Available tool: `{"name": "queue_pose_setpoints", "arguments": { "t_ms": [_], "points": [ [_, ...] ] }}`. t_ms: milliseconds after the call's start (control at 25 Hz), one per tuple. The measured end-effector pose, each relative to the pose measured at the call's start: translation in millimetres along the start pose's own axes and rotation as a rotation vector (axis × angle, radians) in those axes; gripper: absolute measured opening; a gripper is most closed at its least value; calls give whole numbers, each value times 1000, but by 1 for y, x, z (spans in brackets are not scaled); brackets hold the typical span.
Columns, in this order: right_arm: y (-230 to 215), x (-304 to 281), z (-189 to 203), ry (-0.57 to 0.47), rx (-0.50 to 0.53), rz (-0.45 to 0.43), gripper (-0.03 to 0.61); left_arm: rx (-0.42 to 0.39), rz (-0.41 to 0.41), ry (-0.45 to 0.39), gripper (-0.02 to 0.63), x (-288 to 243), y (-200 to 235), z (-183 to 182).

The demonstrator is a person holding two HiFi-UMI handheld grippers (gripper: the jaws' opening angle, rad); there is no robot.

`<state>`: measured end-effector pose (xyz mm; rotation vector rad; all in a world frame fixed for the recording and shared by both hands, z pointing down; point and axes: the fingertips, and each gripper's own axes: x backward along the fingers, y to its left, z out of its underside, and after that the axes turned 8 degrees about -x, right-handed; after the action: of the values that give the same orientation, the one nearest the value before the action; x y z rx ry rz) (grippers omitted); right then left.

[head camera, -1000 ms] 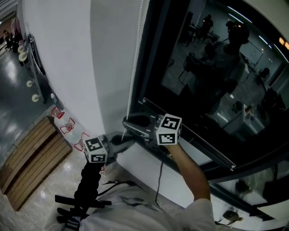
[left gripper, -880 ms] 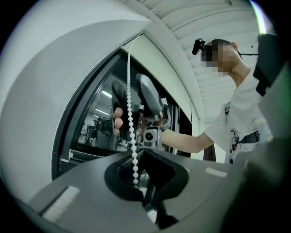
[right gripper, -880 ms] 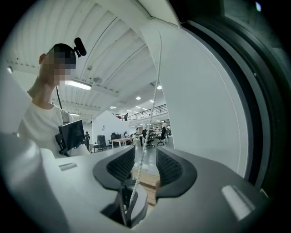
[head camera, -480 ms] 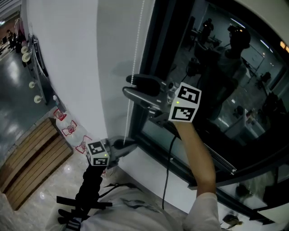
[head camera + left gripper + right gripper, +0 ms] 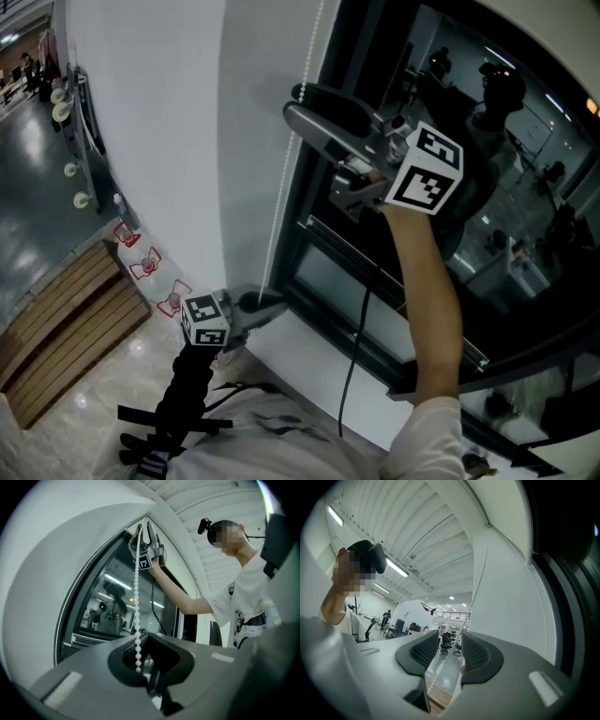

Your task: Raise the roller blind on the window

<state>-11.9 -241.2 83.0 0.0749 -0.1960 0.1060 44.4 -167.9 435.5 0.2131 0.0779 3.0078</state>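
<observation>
Though the head view leaves both grips unclear, the left tool [image 5: 140, 653] pinches the chain [image 5: 137, 592]; the right tool [image 5: 450, 641], jaws apart and just narrowing, straddles it.

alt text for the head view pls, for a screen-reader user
The right gripper is held high beside a dark window, with a white bead chain running loosely between its jaws, which have just opened and then eased in a little. The left gripper, far below, is shut on the same chain.

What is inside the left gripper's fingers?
The white bead chain drops between the fingers of the left gripper, which close on it. Its lower run is covered by the gripper.
</observation>
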Motion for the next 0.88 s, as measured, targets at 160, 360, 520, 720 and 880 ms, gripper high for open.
{"name": "queue_pose_setpoints", "arguments": {
  "t_ms": [160,360,520,720,880],
  "points": [
    [-1,-5,-18,-16,8,-8,132,3,0,2,-2,1,-2,0],
    [-5,-11,-22,-6,0,-17,116,7,-3,7,-2,2,-1,3],
    [-4,-12,-18,10,-28,-26,44,11,-7,11,-2,1,0,6],
    [-4,-12,-15,22,-108,-40,8,13,-14,12,-2,1,3,9],
    [-3,-13,-11,66,-137,-30,5,17,-11,14,-2,0,3,10]
  ]
}}
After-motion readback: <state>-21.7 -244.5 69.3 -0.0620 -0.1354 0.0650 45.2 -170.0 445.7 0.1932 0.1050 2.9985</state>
